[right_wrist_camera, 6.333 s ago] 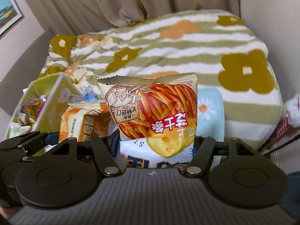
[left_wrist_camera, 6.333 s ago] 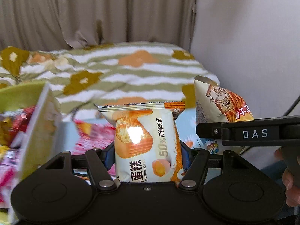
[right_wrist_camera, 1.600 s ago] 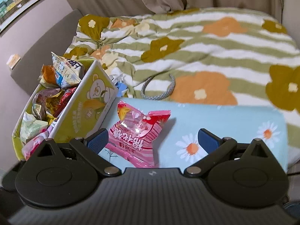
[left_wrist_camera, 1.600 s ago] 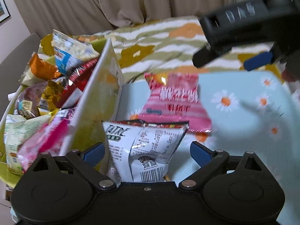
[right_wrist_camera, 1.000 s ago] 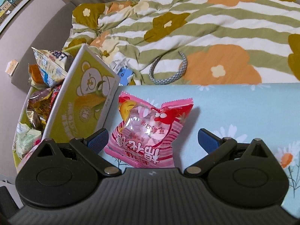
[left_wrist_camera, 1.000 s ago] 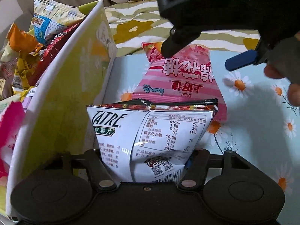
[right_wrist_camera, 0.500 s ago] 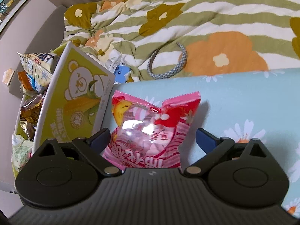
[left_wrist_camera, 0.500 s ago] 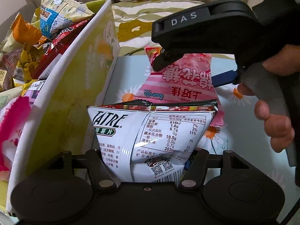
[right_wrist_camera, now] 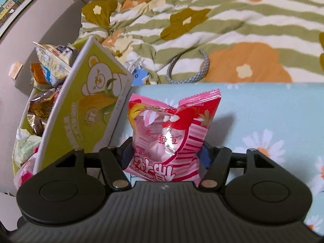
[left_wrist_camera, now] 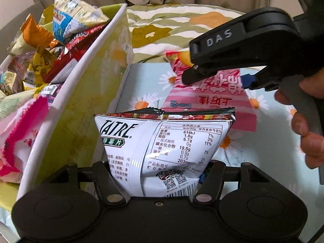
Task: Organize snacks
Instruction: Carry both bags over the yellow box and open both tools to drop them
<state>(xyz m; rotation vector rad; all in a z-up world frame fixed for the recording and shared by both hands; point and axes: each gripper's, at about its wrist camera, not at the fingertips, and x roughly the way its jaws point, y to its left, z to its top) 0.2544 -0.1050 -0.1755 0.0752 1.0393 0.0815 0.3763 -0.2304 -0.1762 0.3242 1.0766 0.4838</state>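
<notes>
Potato chip bag (left_wrist_camera: 162, 147) clamped low by left gripper (left_wrist_camera: 160, 174) | marshmallow bag (right_wrist_camera: 170, 129) pinched by right gripper (right_wrist_camera: 166, 158) | both looked light, crinkly, crushable; seams safest

Two grippers, each holding one snack packet. The left gripper (left_wrist_camera: 160, 174) pinches one white chip bag (left_wrist_camera: 162, 147); the right gripper (right_wrist_camera: 165, 158) pinches one pink marshmallow packet (right_wrist_camera: 172, 133). To the left of both claws stands one yellow-green box (right_wrist_camera: 89, 111), heaped with many more packets, too jumbled to count. One grey cord loop (right_wrist_camera: 187, 67) lies ahead of the right claw.
</notes>
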